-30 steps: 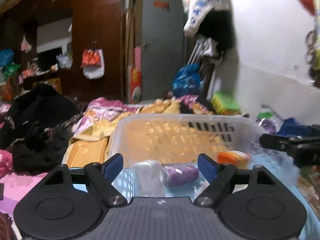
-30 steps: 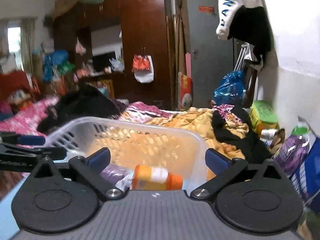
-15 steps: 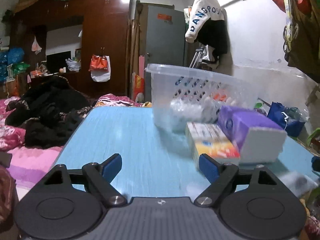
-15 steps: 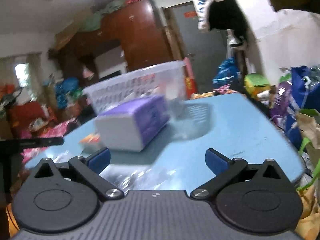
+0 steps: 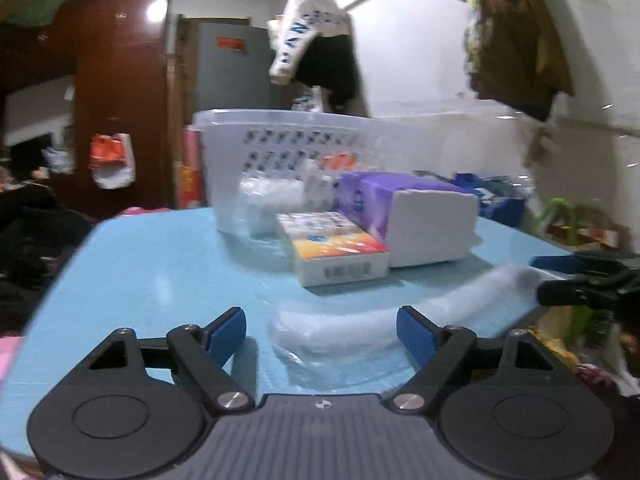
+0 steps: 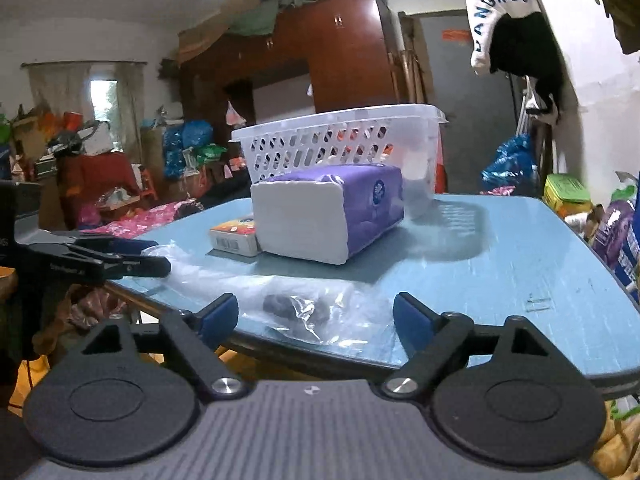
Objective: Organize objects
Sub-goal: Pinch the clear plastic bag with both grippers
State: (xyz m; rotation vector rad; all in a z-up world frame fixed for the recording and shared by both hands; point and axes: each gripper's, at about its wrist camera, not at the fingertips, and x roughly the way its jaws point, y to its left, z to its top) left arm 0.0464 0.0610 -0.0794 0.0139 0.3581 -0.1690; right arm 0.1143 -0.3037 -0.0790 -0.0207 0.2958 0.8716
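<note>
A white slotted basket (image 5: 280, 148) (image 6: 340, 140) stands at the far side of the blue table (image 5: 160, 264) (image 6: 520, 256) with items inside. In front of it lie a purple tissue pack (image 5: 412, 216) (image 6: 328, 208) and a small white-and-orange box (image 5: 336, 252) (image 6: 234, 234). A clear plastic bag (image 5: 360, 320) (image 6: 304, 304) lies at the near edge. My left gripper (image 5: 320, 334) is open and empty just before the bag. My right gripper (image 6: 316, 316) is open and empty, low at the table edge facing the bag. Each gripper shows at the edge of the other's view.
Beyond the table are a bed with dark clothes (image 5: 32, 232), a brown wardrobe (image 6: 344, 56), a grey door (image 5: 236, 80) and hanging clothes on the wall (image 6: 516, 28). Bags and bottles crowd the floor on the right (image 6: 616, 224).
Both grippers have pulled back from over the basket to the near side of the table and dropped low. The tissue pack, box and plastic bag have come into view.
</note>
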